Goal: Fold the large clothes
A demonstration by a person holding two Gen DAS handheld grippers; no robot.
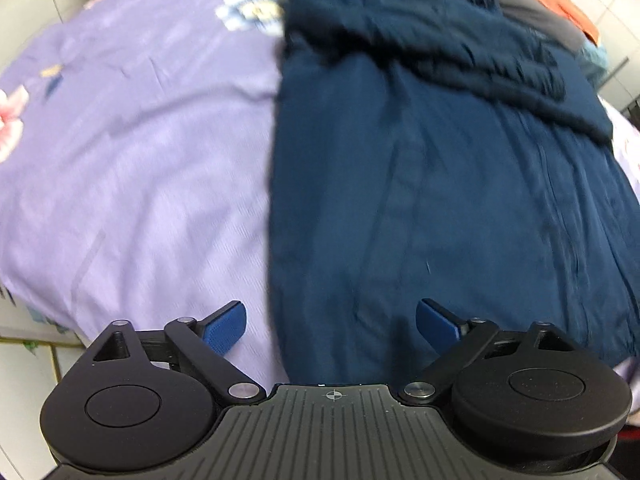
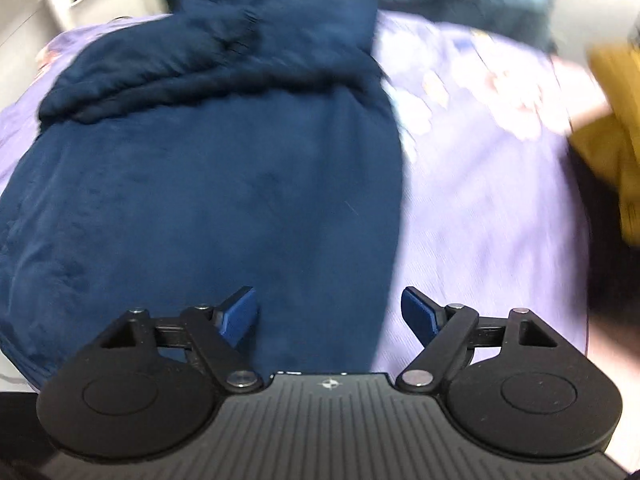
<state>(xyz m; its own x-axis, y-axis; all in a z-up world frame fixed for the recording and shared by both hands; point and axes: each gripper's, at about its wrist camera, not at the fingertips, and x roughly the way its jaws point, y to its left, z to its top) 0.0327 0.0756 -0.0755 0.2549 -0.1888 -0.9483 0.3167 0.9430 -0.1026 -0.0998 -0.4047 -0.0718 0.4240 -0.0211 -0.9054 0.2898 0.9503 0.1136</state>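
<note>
Left tongs [image 1: 331, 322] spread wide, gripping nothing, poised above the near left side edge of the large navy-blue soft fabric garment [image 1: 432, 184]; one blue pad over cloth, the other over the lilac floral bedsheet [image 1: 132, 152].

Right tongs [image 2: 329, 314] likewise released and empty, straddling the garment's near right side edge.

Garment lies lengthwise along the bed from the near edge toward the far end. Side edges look straight, so the sides seem already turned in. Far end carries a bunched, rumpled band across its width.

Beyond: grey cloth [image 1: 532, 8] and an orange piece [image 1: 568, 4] at the far edge; mustard-yellow fabric [image 2: 616, 128] at the right edge. Both views motion-blurred.

Judgement: next fold is bottom to top. Pinch both near corners level, catching all layers. Lift together, carry evenly, lay over the bunched band.
</note>
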